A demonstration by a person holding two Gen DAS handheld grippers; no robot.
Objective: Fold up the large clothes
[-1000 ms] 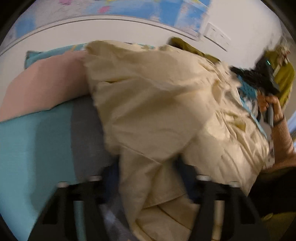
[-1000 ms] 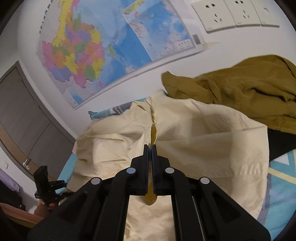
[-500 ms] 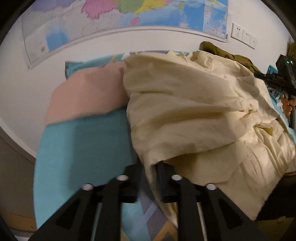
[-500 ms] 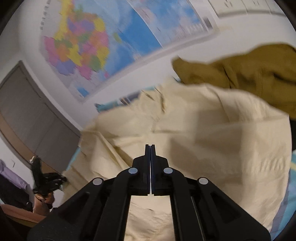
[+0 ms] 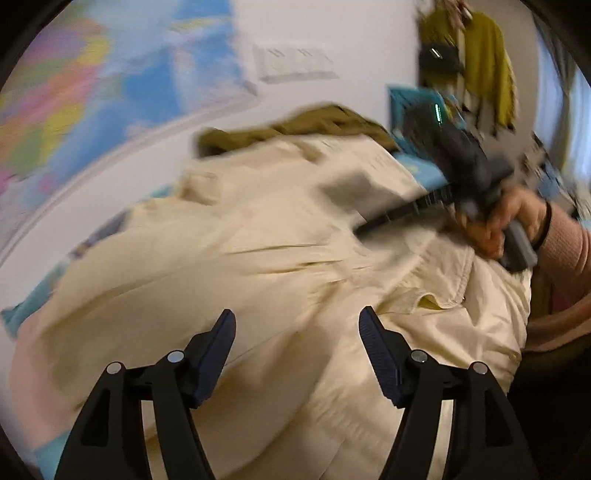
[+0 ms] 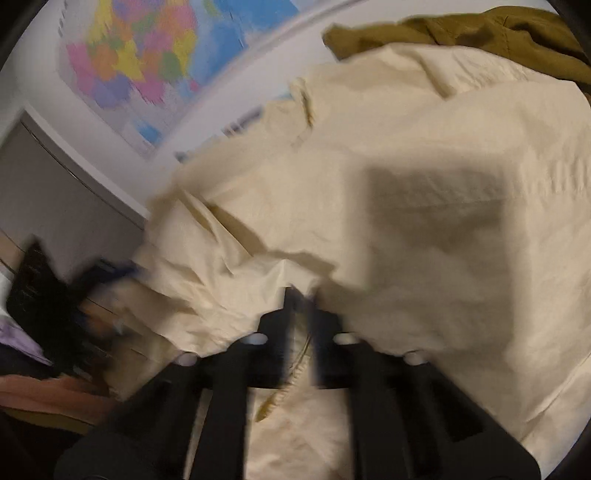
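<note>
**Kid:** Down at the bottom of the left wrist view, what is your left claw (image 5: pixel 297 328) doing?

**Helper:** Its jaws stand wide. They have just been opening, and nothing is pinched between them. You see the cream shirt (image 5: pixel 280 258) lying below and past the two blue pads (image 5: pixel 218 354), not in them.

**Kid:** Where is the shirt?

**Helper:** It fills the middle of both views. It is big, soft and full of wrinkles. At the lower left of the left wrist view a bit of teal bedding (image 5: pixel 22 314) peeks out beside it.

**Kid:** And your right claw?

**Helper:** Look at the bottom middle of the right wrist view. Your right claw (image 6: pixel 299 299) is pressed tight on a fold of the shirt (image 6: pixel 406 184), with cloth bunched around the tips. In the left wrist view the same claw (image 5: pixel 360 230) comes in from the right side of the frame, and your right hand (image 5: pixel 509 221) grips its handle above the shirt. A pink sleeve (image 5: pixel 565 254) covers that arm.

**Kid:** What is behind the shirt?

**Helper:** An olive-brown garment (image 6: pixel 461 33) lies at the top right of the right wrist view, touching the far edge of the shirt. A colourful map (image 6: pixel 147 55) hangs on the wall at the upper left. It is all a bit blurry.
</note>
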